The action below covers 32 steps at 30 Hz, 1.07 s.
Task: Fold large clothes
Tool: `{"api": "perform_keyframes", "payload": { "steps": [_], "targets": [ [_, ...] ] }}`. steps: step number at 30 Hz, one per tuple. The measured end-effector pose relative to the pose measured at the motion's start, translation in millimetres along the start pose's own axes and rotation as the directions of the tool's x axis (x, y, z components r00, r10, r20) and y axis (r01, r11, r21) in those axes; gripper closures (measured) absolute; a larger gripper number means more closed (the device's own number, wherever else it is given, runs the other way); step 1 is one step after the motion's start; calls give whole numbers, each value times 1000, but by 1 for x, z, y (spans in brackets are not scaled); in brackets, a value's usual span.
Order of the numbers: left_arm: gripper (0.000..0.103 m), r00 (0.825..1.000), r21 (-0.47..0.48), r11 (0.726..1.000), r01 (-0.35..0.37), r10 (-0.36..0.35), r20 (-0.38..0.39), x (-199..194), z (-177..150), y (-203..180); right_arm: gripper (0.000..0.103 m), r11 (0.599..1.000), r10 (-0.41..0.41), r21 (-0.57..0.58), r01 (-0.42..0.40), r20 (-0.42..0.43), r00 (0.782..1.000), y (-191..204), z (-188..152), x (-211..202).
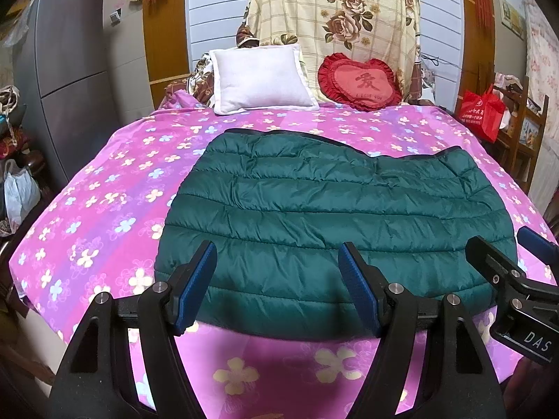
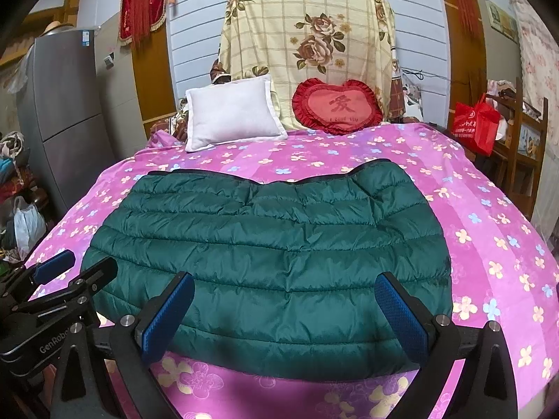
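A dark green quilted puffer jacket [image 1: 332,216] lies folded into a flat rectangle on the pink flowered bed sheet [image 1: 104,209]; it also shows in the right wrist view [image 2: 272,255]. My left gripper [image 1: 277,265] is open and empty, hovering over the jacket's near left edge. My right gripper [image 2: 284,300] is open and empty, hovering over the jacket's near edge. Each gripper shows at the side of the other's view: the right one [image 1: 517,272], the left one [image 2: 70,276].
A white pillow [image 1: 260,78] and a red heart cushion [image 1: 360,82] lean at the head of the bed against a floral draped cloth [image 1: 335,17]. A grey fridge [image 1: 70,70] stands left. A red bag [image 1: 482,111] on wooden shelves stands right.
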<state>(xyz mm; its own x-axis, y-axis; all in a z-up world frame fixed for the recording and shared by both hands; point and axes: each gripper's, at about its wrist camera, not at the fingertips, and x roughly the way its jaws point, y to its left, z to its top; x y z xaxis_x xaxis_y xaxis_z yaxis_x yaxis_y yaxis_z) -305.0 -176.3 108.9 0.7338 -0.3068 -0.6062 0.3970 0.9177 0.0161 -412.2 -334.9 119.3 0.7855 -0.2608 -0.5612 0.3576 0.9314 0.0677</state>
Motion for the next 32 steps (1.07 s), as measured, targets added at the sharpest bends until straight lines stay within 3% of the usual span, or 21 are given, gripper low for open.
{"api": "perform_keyframes", "payload": {
  "steps": [23, 32],
  "targets": [
    [31, 1000, 7, 1000, 13, -13, -8, -1, -1, -3, 0, 1000, 4, -1, -4, -14, 1000, 0, -2, 3],
    [31, 999, 18, 1000, 23, -23, 23, 3, -1, 0, 0, 1000, 4, 5, -4, -30, 1000, -2, -3, 12]
  ]
}}
